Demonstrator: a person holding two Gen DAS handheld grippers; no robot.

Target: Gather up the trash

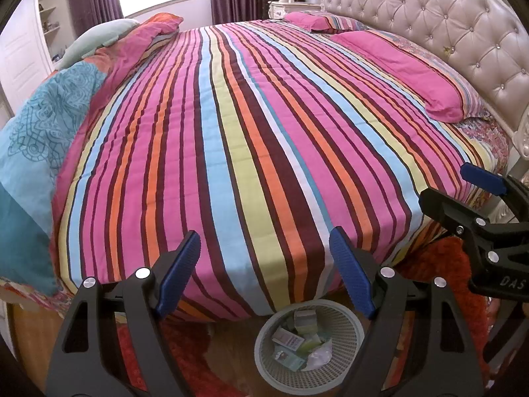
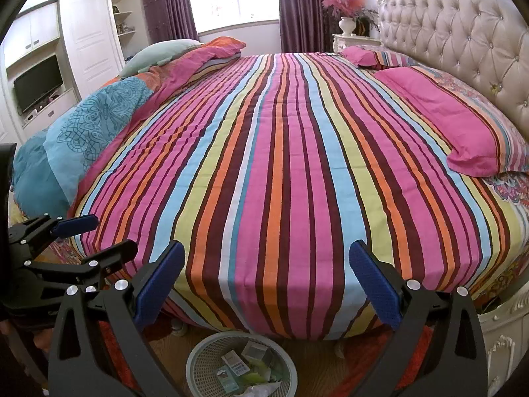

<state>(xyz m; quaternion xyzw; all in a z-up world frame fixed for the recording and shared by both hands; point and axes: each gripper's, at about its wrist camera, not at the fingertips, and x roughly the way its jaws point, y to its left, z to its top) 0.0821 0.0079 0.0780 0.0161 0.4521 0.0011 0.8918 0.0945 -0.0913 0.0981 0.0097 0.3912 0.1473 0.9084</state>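
A grey lattice waste basket (image 1: 355, 340) stands on the floor at the foot of the striped bed (image 1: 264, 132); it holds small boxes, green wrappers and crumpled paper (image 1: 297, 337). It also shows in the right wrist view (image 2: 201, 360), again with trash inside (image 2: 248, 367). My left gripper (image 1: 264, 271) is open and empty, above and just behind the basket. My right gripper (image 2: 266, 284) is open and empty, over the bed's edge above the basket. Each gripper shows in the other's view: the right one (image 1: 463, 188) and the left one (image 2: 96, 235).
The striped bedspread (image 2: 281, 149) shows no loose items. Pink pillows (image 2: 446, 125) lie by the tufted headboard (image 2: 463, 33). A folded teal and pink duvet (image 2: 92, 122) lies on the left side. A red rug (image 1: 185, 347) covers the wooden floor around the basket.
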